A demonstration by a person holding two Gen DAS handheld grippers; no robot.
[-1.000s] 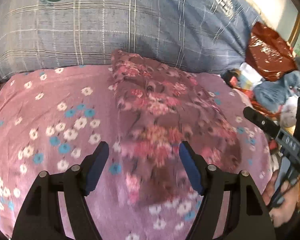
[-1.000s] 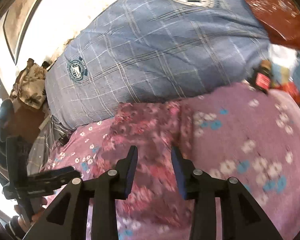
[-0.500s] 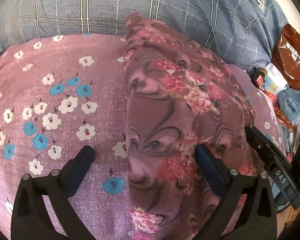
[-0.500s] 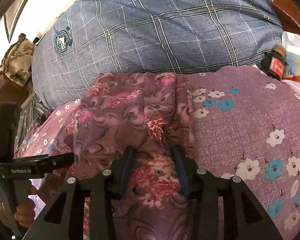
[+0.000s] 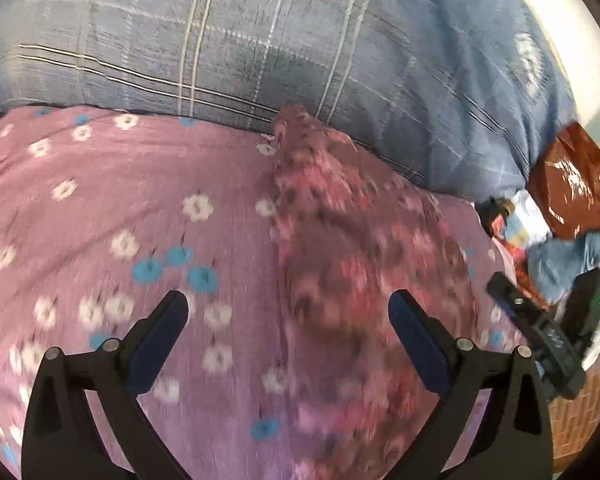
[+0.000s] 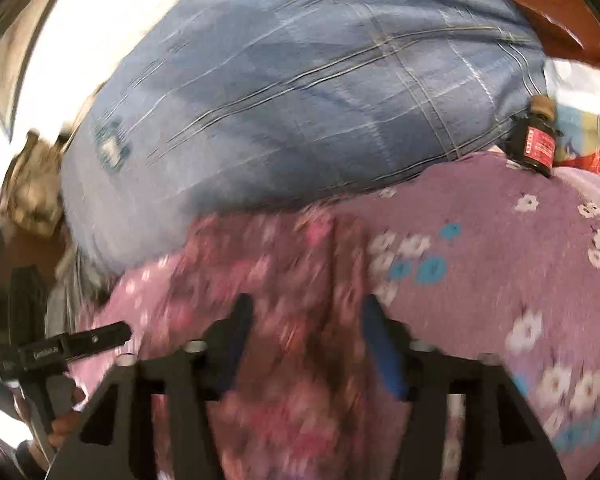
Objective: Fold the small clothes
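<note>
Since the earlier pictures, both grippers have pulled back a little from the cloth, and both pairs of fingers have just been opening. The left gripper (image 5: 288,320) now has its fingers spread very wide, with nothing pinched; the left edge of the flowery garment (image 5: 352,264) and some bare bed sheet (image 5: 100,208) lie under the gap. The right gripper (image 6: 306,340) has its fingers partly spread too. The garment (image 6: 284,280) lies below them, but the pads do not press on it. The garment rests flat on the pink bed sheet (image 6: 500,248), as 1 long folded strip, with its far end touching the big blue checked pillow (image 5: 260,40). It looks like the cloth was laid down here so the bed can hold it smooth. I think the fingers are wide so they can let go cleanly and not drag the fold out of shape. A small dark bottle (image 6: 534,144) sits at the far right by the pillow, well apart from the garment. The pictures are blurry, so small wrinkles are hard to see. The next fold probably needs a fresh grab at 1 end of the strip.
</note>
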